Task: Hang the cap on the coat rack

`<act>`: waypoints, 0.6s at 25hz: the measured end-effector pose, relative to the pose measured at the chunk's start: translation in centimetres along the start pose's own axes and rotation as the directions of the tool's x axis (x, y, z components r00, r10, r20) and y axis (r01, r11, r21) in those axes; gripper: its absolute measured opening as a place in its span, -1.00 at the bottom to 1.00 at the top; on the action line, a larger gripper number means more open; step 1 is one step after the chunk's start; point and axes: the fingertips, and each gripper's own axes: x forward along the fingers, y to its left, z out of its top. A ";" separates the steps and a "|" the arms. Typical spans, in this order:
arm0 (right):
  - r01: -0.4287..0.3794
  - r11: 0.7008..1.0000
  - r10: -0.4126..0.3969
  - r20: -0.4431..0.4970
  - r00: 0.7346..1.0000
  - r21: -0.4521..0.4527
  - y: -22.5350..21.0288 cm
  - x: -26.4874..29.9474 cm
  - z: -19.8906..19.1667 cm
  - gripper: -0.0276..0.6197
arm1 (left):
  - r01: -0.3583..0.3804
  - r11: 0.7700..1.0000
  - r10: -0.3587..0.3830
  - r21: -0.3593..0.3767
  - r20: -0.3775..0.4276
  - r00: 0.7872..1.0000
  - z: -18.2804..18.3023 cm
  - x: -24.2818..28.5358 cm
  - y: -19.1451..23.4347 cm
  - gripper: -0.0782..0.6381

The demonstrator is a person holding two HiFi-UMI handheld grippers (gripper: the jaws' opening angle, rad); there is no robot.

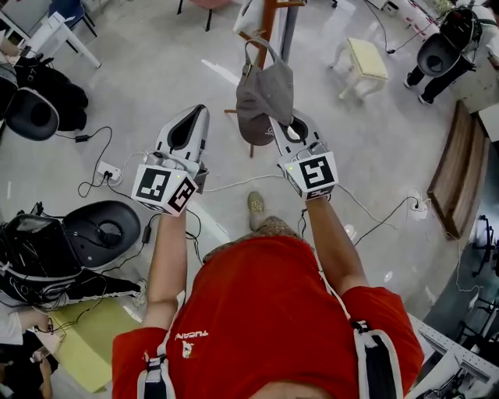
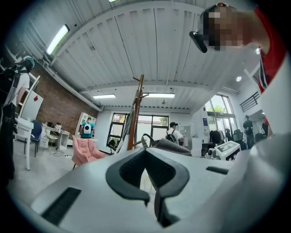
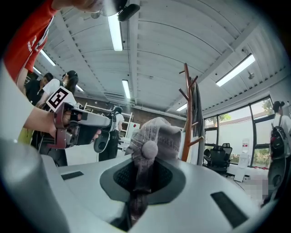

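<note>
A grey cap [image 1: 265, 97] hangs upward from my right gripper [image 1: 285, 125], which is shut on the cap's fabric. In the right gripper view the cap [image 3: 154, 136] rises out of the jaws, its top button facing the camera. The wooden coat rack [image 1: 267, 23] stands just beyond the cap; its pole [image 3: 187, 113] with angled pegs is a little right of the cap. My left gripper [image 1: 198, 114] is held level to the left of the cap, shut with nothing in it. From the left gripper view the cap [image 2: 170, 146] and rack pole [image 2: 136, 113] show beyond the jaws.
A cream stool [image 1: 365, 58] stands right of the rack. Black bags and a round black seat [image 1: 101, 230] lie at the left, with a power strip [image 1: 109, 171] and cables on the floor. A wooden bench [image 1: 460, 167] runs along the right. A pink armchair [image 2: 86, 150] is farther off.
</note>
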 end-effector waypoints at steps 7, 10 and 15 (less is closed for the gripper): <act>-0.033 0.999 0.031 -0.066 0.997 -0.021 -5.1 6.9 -5.2 -0.80 | -0.030 1.000 0.030 0.000 -0.011 0.999 -1.4 7.8 4.7 -0.76; -0.028 1.000 0.027 -0.095 0.995 -0.012 -6.7 9.1 -7.7 -0.80 | -0.047 0.999 0.047 0.003 -0.018 0.999 -2.1 9.7 6.5 -0.76; -0.014 1.000 0.013 -0.160 0.987 -0.003 -8.4 11.2 -11.4 -0.80 | -0.063 0.998 0.063 0.001 -0.041 0.997 -2.9 11.4 8.3 -0.76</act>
